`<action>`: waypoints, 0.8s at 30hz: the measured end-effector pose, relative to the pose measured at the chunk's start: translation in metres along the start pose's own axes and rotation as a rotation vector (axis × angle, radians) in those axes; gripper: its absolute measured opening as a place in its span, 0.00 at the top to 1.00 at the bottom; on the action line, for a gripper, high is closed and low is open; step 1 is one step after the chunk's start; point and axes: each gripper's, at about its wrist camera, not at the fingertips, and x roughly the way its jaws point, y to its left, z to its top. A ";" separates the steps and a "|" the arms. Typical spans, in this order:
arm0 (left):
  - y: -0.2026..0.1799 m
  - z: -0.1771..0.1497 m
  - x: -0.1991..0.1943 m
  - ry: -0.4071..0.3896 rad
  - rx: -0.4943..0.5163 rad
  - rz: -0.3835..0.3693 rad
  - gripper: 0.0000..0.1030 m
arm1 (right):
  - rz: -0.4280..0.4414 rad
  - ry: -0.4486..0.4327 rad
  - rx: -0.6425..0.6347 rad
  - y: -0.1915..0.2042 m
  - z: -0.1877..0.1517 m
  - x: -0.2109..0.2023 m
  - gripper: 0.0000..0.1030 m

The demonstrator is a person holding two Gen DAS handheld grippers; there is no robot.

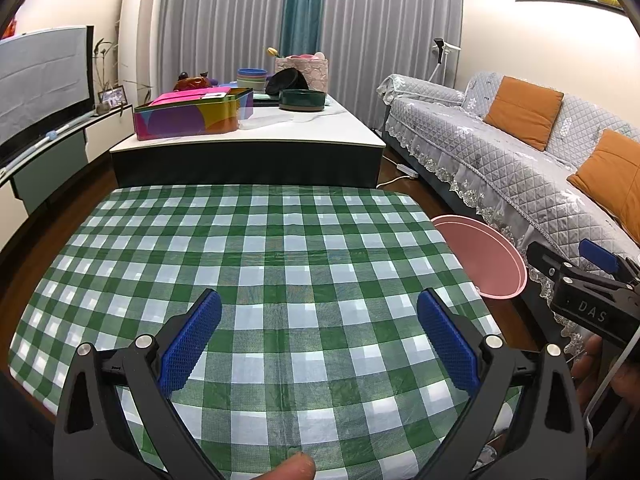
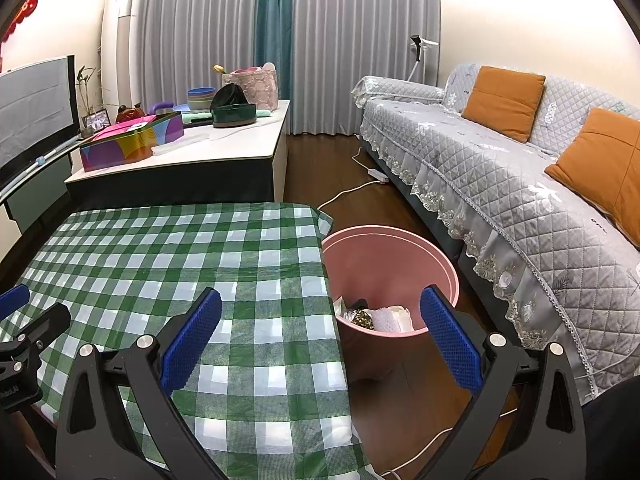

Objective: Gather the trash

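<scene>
Showing one pink bin (image 2: 390,276) (trash inside).

Grey curtains (image 2: 340,40) with a teal strip cover the far wall. A grey quilted sofa (image 2: 500,168) with orange cushions (image 2: 502,100) lines the right side, on a dark wood floor (image 2: 320,160). A low white-topped table (image 1: 280,128) stands mid-room, a TV (image 1: 44,84) at left.

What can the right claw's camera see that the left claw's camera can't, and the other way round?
Only the right wrist view looks down into the pink bin and shows the trash lying at its bottom, plus the white power strip on the floor. Only the left wrist view shows a fingertip at the bottom edge. Both show the green checked tablecloth, the sofa with orange cushions, and both claws open and holding nothing: left claw, right claw.
</scene>
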 end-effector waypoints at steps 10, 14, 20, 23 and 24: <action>-0.001 -0.001 0.002 0.005 -0.002 0.002 0.08 | -0.006 -0.005 0.001 -0.004 0.001 -0.001 0.05; -0.001 -0.001 0.002 0.006 -0.003 0.001 0.08 | -0.004 -0.003 0.002 -0.004 0.001 0.000 0.05; 0.000 -0.001 0.001 0.010 -0.017 0.005 0.08 | -0.004 -0.009 -0.004 -0.004 0.001 0.000 0.05; -0.001 -0.002 0.001 0.011 -0.019 0.007 0.08 | -0.006 -0.008 -0.003 -0.004 0.001 0.001 0.05; 0.000 -0.002 0.001 0.011 -0.019 0.007 0.08 | -0.006 -0.008 -0.003 -0.003 0.000 0.000 0.05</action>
